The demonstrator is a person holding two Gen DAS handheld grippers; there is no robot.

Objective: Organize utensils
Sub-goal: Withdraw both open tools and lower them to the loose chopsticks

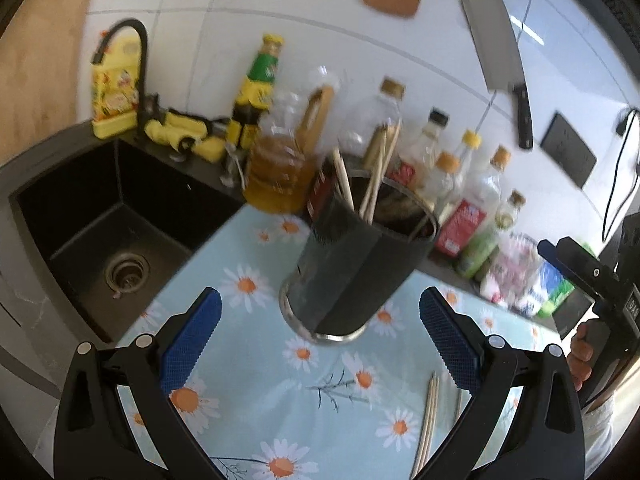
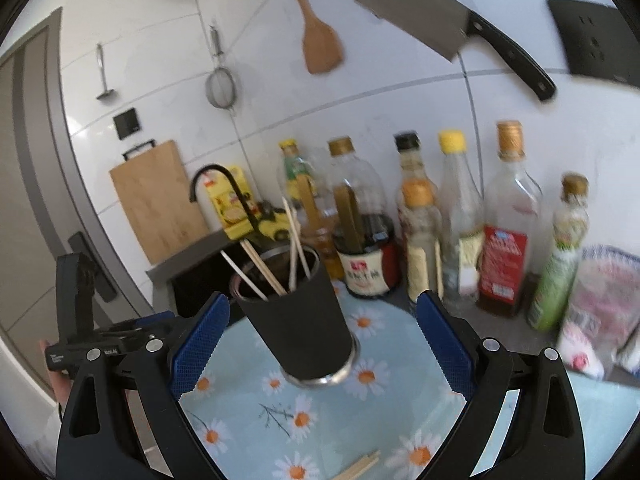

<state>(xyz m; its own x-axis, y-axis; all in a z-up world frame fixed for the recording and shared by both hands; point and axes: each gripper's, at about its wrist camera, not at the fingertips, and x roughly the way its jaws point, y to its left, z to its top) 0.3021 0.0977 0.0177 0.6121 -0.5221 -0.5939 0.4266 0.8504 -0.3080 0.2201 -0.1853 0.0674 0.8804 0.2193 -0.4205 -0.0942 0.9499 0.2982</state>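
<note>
A black utensil holder (image 1: 360, 268) with a steel base stands on the daisy-print mat (image 1: 260, 380) and holds several wooden chopsticks (image 1: 374, 184). Loose chopsticks (image 1: 428, 424) lie on the mat near my left gripper's right finger. My left gripper (image 1: 320, 340) is open, just short of the holder, with nothing between its fingers. In the right wrist view the same holder (image 2: 300, 324) sits ahead of my right gripper (image 2: 322, 344), which is open and empty. More loose chopsticks (image 2: 362, 466) show at the bottom edge.
A black sink (image 1: 108, 232) with a faucet (image 1: 132, 68) lies left of the mat. Several oil and sauce bottles (image 2: 460, 232) line the wall behind the holder. A cleaver (image 2: 444, 28), wooden spatula (image 2: 320, 40) and strainer (image 2: 220, 84) hang on the tiles. A cutting board (image 2: 156, 200) leans behind the sink.
</note>
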